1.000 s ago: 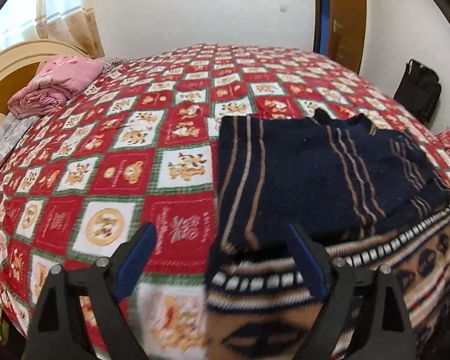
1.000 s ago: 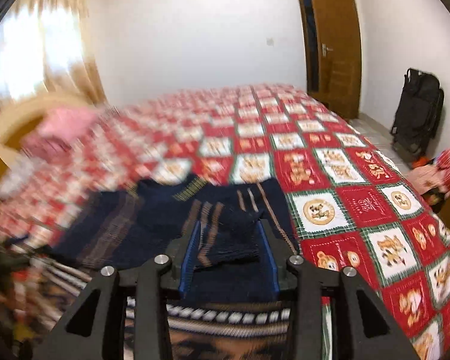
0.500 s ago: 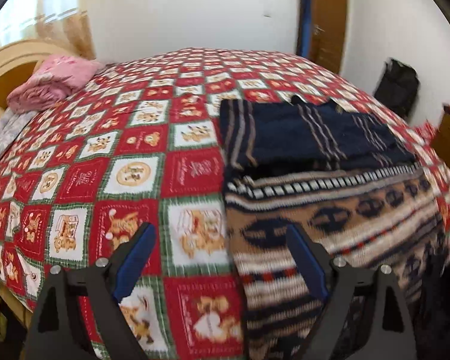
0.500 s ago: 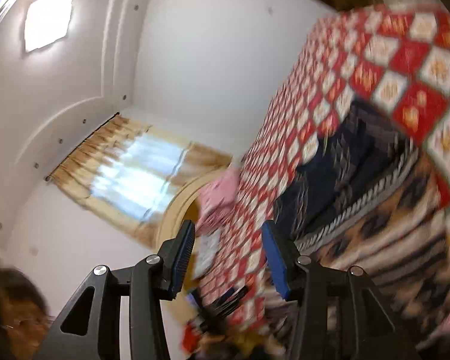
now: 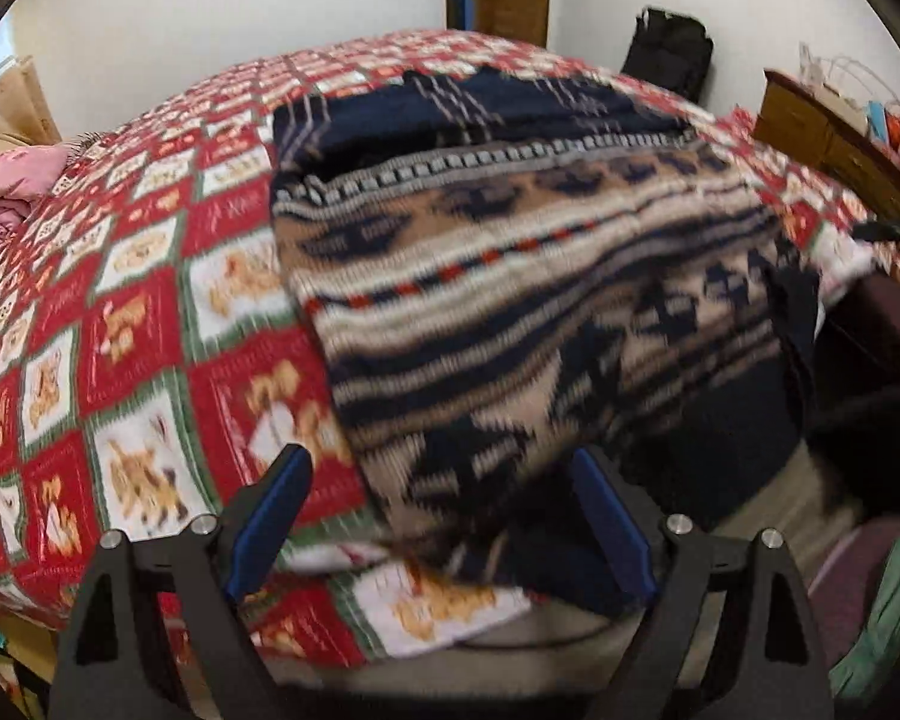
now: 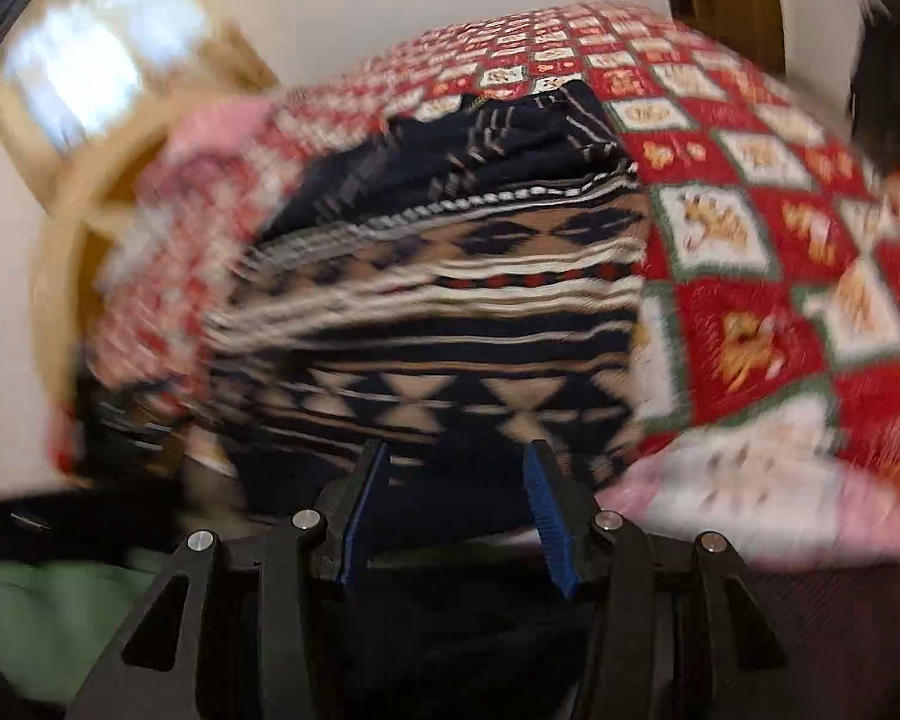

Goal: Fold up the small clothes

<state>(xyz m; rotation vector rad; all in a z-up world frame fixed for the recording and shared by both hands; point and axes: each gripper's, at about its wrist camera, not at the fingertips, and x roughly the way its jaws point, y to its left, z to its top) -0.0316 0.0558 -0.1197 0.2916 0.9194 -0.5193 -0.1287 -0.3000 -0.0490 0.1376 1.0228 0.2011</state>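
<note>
A navy, tan and cream patterned sweater (image 5: pixel 540 300) lies flat on the red checked bedspread (image 5: pixel 132 312), its sleeves folded in over the navy upper part (image 5: pixel 480 114). Its hem hangs near the bed's front edge. My left gripper (image 5: pixel 444 516) is open and empty, low in front of the hem's left part. In the right wrist view the sweater (image 6: pixel 450 312) is blurred. My right gripper (image 6: pixel 453 510) is open and empty, just before the hem's middle.
A pink bundle of clothes (image 5: pixel 6 192) lies at the bed's far left by the headboard. A black bag (image 5: pixel 666 54) stands by the door and a wooden dresser (image 5: pixel 834 138) at the right. Green cloth (image 6: pixel 42 618) shows below the bed edge.
My right gripper let go of the folded sleeve, swung away and came back down to the hem. My left gripper drew back from the sweater's left side to the hem, still open.
</note>
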